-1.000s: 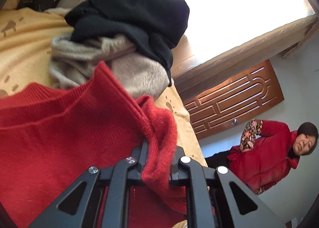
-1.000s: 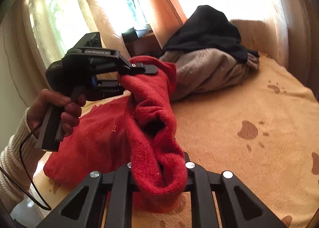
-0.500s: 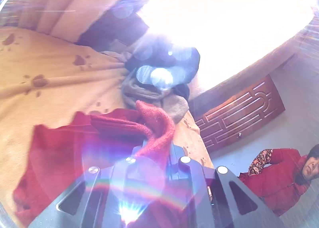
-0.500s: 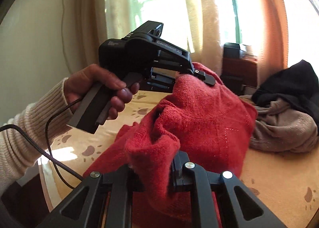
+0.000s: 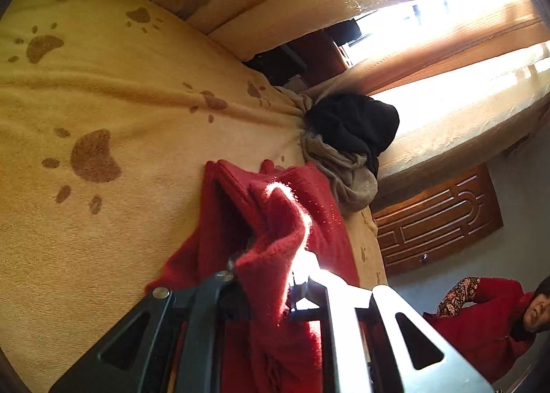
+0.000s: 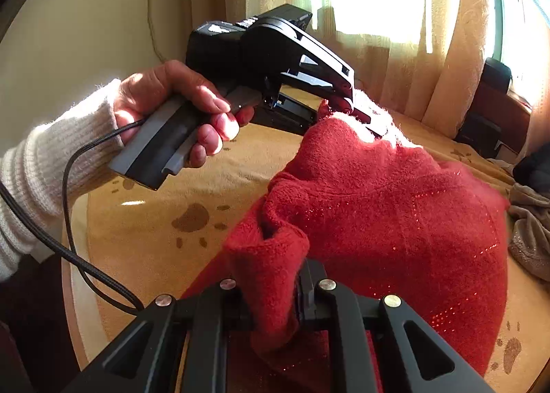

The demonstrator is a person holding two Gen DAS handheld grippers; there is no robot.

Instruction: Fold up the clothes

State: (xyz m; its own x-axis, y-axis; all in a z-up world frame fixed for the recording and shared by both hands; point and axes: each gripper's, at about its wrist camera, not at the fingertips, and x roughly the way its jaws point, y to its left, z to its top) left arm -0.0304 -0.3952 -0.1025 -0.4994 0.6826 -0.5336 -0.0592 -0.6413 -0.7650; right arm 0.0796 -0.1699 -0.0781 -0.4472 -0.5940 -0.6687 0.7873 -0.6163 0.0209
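A red knitted sweater (image 6: pixel 395 207) hangs between both grippers above the tan bed cover. My right gripper (image 6: pixel 271 293) is shut on a bunched edge of the sweater at the bottom of the right wrist view. My left gripper (image 5: pixel 264 279) is shut on another edge of the red sweater (image 5: pixel 275 217), which drapes away from it down to the bed. The left gripper also shows in the right wrist view (image 6: pixel 357 114), held in a hand, its tip pinching the sweater's upper edge.
A heap of one black and one grey garment (image 5: pixel 347 138) lies on the bed past the sweater, and shows at the right edge of the right wrist view (image 6: pixel 529 221). The tan cover with brown paw prints (image 5: pixel 92 159) spreads left. Curtains and window stand behind. A person in red (image 5: pixel 491 321) stands by a wooden door.
Both grippers have lifted the red sweater and swung it away from the clothes heap, which now looks farther off. The sweater has spread out between the two grippers.
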